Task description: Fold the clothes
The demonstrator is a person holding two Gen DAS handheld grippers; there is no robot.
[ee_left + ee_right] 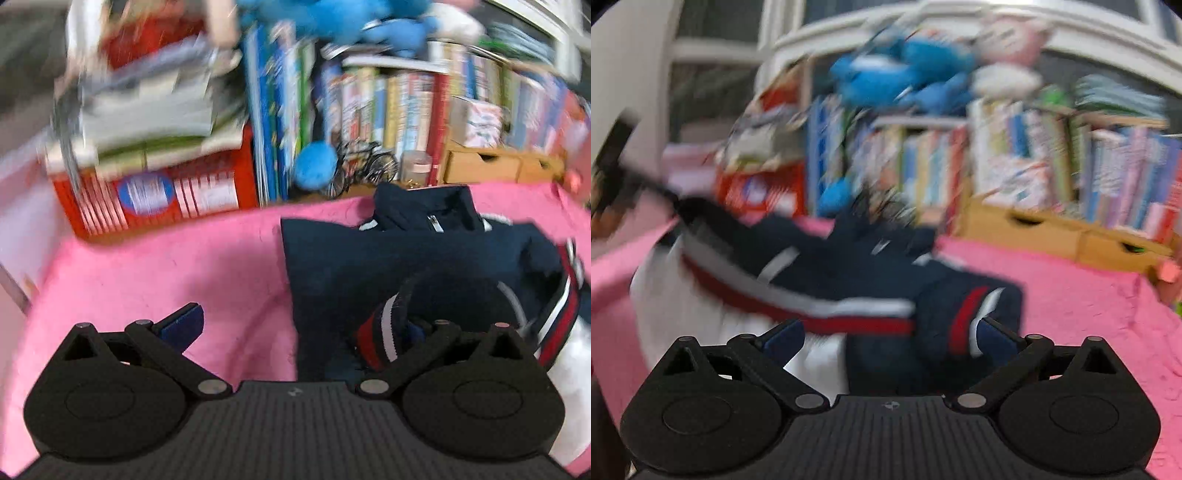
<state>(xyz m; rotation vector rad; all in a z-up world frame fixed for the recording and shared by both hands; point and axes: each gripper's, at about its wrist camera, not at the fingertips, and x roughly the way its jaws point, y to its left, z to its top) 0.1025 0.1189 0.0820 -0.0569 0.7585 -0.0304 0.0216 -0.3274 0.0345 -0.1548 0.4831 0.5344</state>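
Note:
A navy zip jacket point(413, 266) with red and white striped cuffs and hem lies partly folded on a pink blanket point(155, 266). My left gripper point(299, 328) is open at the jacket's left edge; a striped cuff point(380, 332) lies against its right finger. In the blurred right wrist view the same jacket point(849, 273) lies in front of my right gripper point(890, 336), which is open, with its right fingertip point(997, 338) beside a striped sleeve cuff point(967, 317). A white layer point(683, 314) shows beneath the hem.
A bookshelf point(406, 103) packed with books stands behind the blanket, with a blue plush toy point(332, 18) on top, a red box point(155, 192) at left, small wooden drawers point(491, 166) at right and a model bicycle point(365, 166).

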